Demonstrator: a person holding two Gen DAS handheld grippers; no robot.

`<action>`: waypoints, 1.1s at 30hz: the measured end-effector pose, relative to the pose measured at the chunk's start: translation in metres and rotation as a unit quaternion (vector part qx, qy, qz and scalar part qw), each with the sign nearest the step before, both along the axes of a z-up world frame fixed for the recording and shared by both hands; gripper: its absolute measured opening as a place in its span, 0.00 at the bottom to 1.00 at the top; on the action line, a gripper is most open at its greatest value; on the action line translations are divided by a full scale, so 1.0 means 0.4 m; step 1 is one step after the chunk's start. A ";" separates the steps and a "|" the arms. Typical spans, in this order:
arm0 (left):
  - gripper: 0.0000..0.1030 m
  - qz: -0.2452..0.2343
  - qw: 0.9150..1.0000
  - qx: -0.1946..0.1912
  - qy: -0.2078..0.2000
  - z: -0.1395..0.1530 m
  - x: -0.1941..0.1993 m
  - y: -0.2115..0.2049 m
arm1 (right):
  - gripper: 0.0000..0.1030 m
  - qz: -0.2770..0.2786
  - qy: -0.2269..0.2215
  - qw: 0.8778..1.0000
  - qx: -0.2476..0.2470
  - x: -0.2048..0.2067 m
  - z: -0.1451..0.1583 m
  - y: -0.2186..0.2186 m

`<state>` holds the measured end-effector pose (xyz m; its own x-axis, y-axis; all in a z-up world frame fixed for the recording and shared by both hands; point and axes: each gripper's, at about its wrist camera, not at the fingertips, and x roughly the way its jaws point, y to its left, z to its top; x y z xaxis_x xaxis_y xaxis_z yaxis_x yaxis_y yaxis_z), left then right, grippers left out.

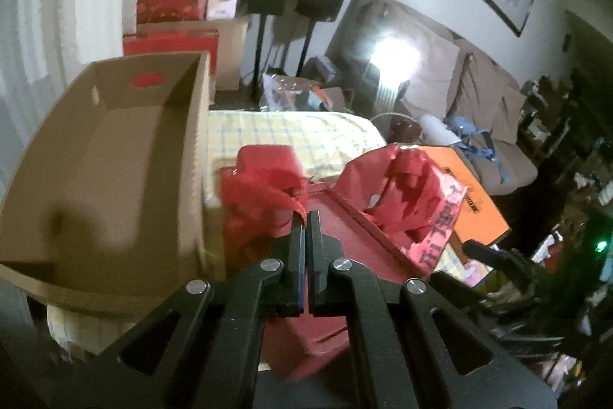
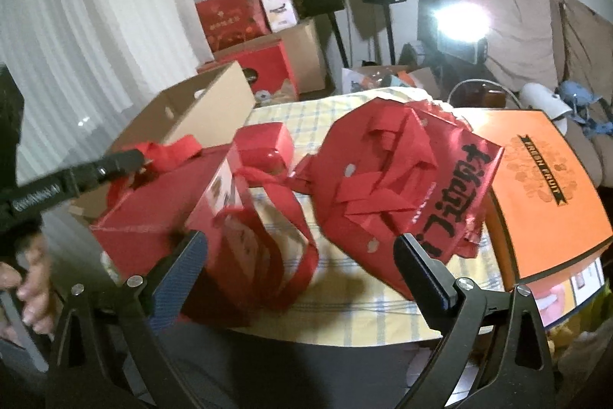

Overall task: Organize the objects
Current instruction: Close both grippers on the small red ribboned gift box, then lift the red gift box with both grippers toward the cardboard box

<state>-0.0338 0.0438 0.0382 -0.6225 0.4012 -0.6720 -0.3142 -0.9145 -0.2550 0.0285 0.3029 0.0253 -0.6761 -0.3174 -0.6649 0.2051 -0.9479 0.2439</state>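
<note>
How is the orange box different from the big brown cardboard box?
The orange box is closed, while the brown cardboard box is open on top and looks empty inside. The orange box has a black label and printed pictures on its lid; the brown cardboard box is plain, with cut-out handle holes. The orange box sits at the table's right side, the brown one at its left. Both rest on the checked tablecloth.

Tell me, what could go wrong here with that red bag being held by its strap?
The left gripper is shut only on the red fabric strap of the red gift bag, so the strap may slip out and the bag drop. The bag may also bump the wall of the open brown cardboard box close beside it. The open right gripper hovers near the crumpled red fabric bag with black lettering and could snag its loose straps.
</note>
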 end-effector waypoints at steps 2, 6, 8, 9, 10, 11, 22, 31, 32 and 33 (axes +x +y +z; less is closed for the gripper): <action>0.00 0.006 1.000 -0.004 -0.003 -0.010 0.004 -0.011 | 0.95 0.004 -0.001 1.000 0.000 0.001 0.001 -0.006; 0.03 0.017 1.000 -0.012 -0.007 -0.021 0.010 -0.030 | 0.95 0.019 -0.007 1.000 -0.019 0.003 0.002 -0.012; 0.10 0.018 1.000 -0.011 -0.009 -0.026 0.017 -0.039 | 0.94 0.021 -0.007 1.000 -0.015 0.001 0.001 -0.019; 0.21 0.017 1.000 -0.008 -0.012 -0.028 0.020 -0.042 | 0.94 0.022 -0.007 1.000 -0.013 0.000 0.001 -0.020; 0.32 0.018 1.000 -0.002 -0.016 -0.032 0.028 -0.051 | 0.93 0.024 -0.007 1.000 -0.010 -0.001 -0.001 -0.023; 0.36 0.019 1.000 0.005 -0.019 -0.034 0.033 -0.057 | 0.92 0.026 -0.009 1.000 -0.009 -0.004 -0.004 -0.026; 0.53 -0.005 1.000 0.001 -0.017 -0.043 0.115 -0.068 | 0.86 0.044 -0.015 0.999 -0.012 -0.047 -0.018 -0.035; 0.67 0.025 0.998 0.049 -0.019 -0.025 0.153 -0.125 | 0.85 0.081 -0.012 0.996 -0.028 -0.126 0.023 -0.051; 0.67 0.030 0.998 0.051 -0.021 -0.024 0.153 -0.134 | 0.85 0.089 -0.012 0.996 -0.029 -0.138 0.027 -0.059; 0.67 0.033 0.998 0.052 -0.023 -0.024 0.154 -0.139 | 0.84 0.096 -0.014 0.995 -0.031 -0.149 0.030 -0.064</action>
